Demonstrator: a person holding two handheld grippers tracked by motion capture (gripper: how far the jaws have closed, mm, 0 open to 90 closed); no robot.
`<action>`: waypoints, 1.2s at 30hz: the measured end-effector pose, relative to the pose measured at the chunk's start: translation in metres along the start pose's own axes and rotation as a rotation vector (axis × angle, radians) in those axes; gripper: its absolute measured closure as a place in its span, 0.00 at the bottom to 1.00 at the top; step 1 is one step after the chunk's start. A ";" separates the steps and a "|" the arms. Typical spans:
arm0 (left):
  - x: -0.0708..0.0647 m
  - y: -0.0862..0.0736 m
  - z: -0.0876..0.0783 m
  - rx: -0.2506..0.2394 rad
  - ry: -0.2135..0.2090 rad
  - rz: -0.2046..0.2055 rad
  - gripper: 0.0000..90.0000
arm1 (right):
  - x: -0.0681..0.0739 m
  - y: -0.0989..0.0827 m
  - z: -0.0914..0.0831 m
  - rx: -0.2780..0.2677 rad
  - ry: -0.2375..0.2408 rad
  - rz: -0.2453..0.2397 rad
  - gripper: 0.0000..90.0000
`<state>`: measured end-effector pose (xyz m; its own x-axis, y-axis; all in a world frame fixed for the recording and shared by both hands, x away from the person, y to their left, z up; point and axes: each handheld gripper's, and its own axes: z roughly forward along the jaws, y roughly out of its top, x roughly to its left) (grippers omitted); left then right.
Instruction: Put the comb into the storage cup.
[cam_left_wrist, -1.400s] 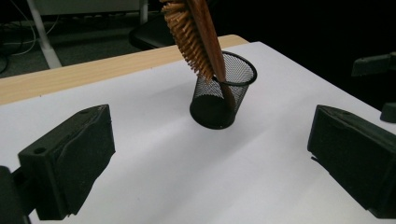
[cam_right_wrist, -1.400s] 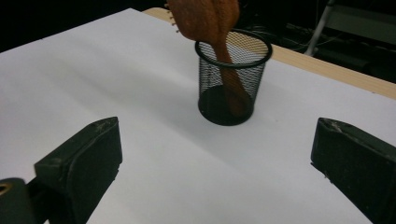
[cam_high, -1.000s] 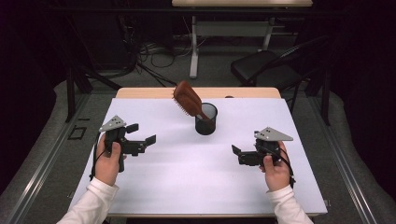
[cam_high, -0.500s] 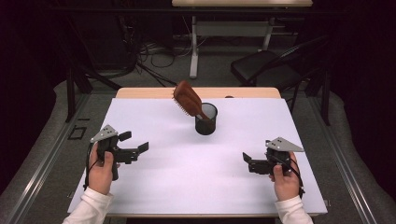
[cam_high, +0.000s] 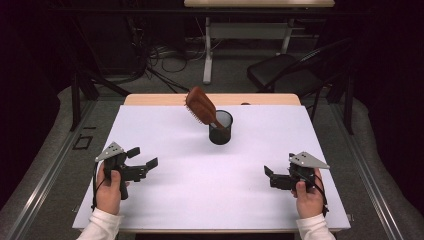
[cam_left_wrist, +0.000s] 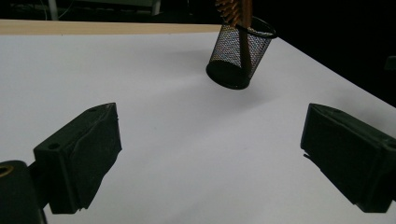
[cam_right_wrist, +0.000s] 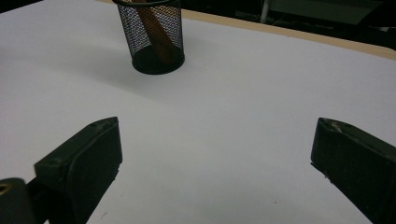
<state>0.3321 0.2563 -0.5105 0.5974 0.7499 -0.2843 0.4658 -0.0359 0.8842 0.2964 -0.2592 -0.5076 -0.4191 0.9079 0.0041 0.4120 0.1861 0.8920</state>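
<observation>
Both tongs sitting empty, brush parked in the cup

The wooden hairbrush (cam_high: 201, 106) stands handle-down and tilted in the black mesh cup (cam_high: 220, 128) toward the far middle of the white counter (cam_high: 200, 200); left tongs (cam_high: 142, 161) and right tongs (cam_high: 269, 177) are both spread wide, gripping nothing; each sits near its own front corner, well apart from the cup.

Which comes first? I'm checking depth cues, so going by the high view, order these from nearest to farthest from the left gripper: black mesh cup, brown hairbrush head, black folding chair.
From the left gripper:
1. Black mesh cup, mid-table, to its right and beyond.
2. Brown hairbrush head, tilting up out of the cup, slightly farther back.
3. Black folding chair, on the floor past the table's far right edge.
</observation>
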 end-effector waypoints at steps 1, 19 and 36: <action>0.001 -0.001 0.000 -0.003 0.002 0.003 0.06 | 0.000 -0.001 0.000 0.000 -0.001 0.002 0.02; 0.004 -0.018 -0.002 -0.015 0.015 0.026 0.06 | -0.004 -0.017 0.005 -0.006 -0.008 0.035 0.02; 0.002 -0.024 0.005 0.011 0.009 0.039 0.06 | -0.016 -0.024 0.006 -0.007 -0.021 0.084 0.03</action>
<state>0.3252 0.2556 -0.5345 0.6089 0.7540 -0.2463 0.4497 -0.0723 0.8902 0.2978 -0.2756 -0.5319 -0.3663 0.9279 0.0696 0.4391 0.1065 0.8921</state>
